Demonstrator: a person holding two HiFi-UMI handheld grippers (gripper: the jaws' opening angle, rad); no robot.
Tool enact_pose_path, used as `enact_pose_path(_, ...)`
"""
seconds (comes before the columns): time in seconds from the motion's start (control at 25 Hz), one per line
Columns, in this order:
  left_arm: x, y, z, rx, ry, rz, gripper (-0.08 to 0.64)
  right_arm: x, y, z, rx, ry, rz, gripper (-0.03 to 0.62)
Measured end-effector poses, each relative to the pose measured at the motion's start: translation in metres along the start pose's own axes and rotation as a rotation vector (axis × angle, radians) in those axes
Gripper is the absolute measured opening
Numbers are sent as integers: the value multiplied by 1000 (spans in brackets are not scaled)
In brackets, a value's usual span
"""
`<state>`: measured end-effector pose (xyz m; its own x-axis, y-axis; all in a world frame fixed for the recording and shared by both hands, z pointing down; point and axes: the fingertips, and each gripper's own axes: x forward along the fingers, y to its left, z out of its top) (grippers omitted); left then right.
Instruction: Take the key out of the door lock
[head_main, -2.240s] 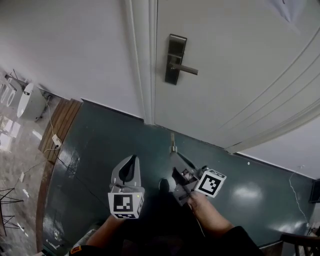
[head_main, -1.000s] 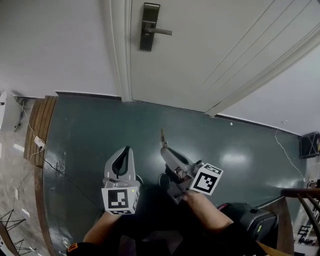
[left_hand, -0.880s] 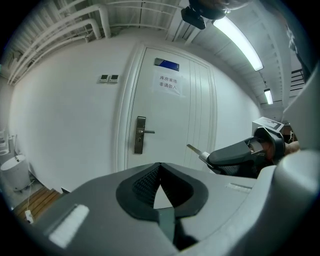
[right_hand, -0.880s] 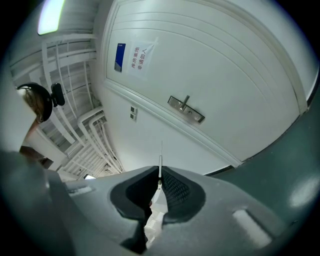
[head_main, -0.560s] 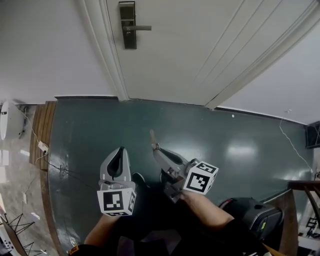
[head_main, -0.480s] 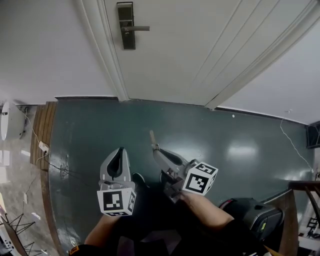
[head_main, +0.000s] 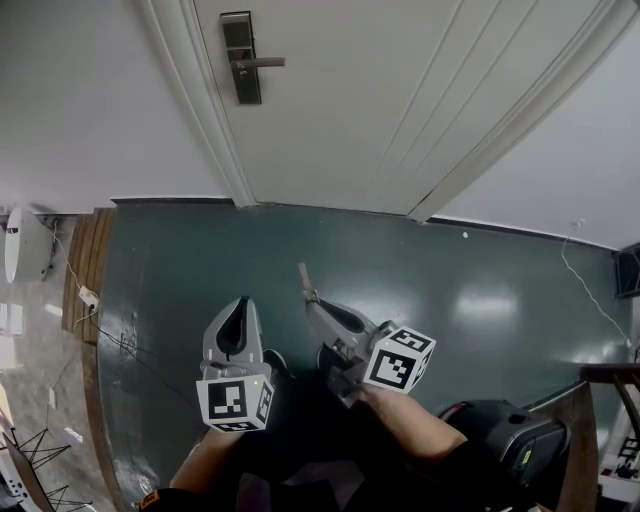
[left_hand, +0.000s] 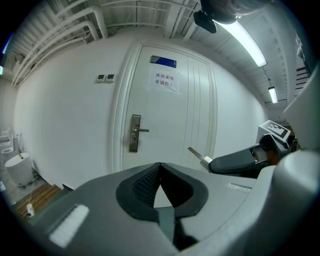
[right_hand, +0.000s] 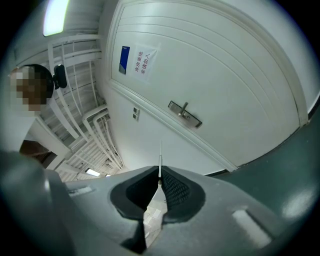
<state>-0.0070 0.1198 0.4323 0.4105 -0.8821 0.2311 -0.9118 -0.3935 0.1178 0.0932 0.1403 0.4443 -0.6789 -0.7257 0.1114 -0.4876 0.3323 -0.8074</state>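
Pinching key (head_main: 303, 276), right tool (head_main: 314, 303) | door lock (head_main: 238, 57) well apart | floor (head_main: 200, 260) between

We see a white door (head_main: 400, 90) that looks painted, smooth and a little matt. Its lock plate (head_main: 240, 58) is dark metal with a dull shine. A paper sign (left_hand: 165, 81) is stuck on the door. The floor (head_main: 480, 290) is dark green and glossy, and light shines back from it. At the left edge are brown wood boards (head_main: 88, 250). The key (right_hand: 160, 159) has a thin blade of bare metal. The left gripper (left_hand: 160, 172) and the right gripper (right_hand: 159, 185) are grey matt plastic with black ribbed pads (right_hand: 175, 189).
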Motion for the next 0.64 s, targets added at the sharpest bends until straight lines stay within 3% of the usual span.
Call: enact_pose_path(0.64, -13, 6, 0, -4, -17, -12, 18, -3, 7, -6, -1, -21, -30, 11)
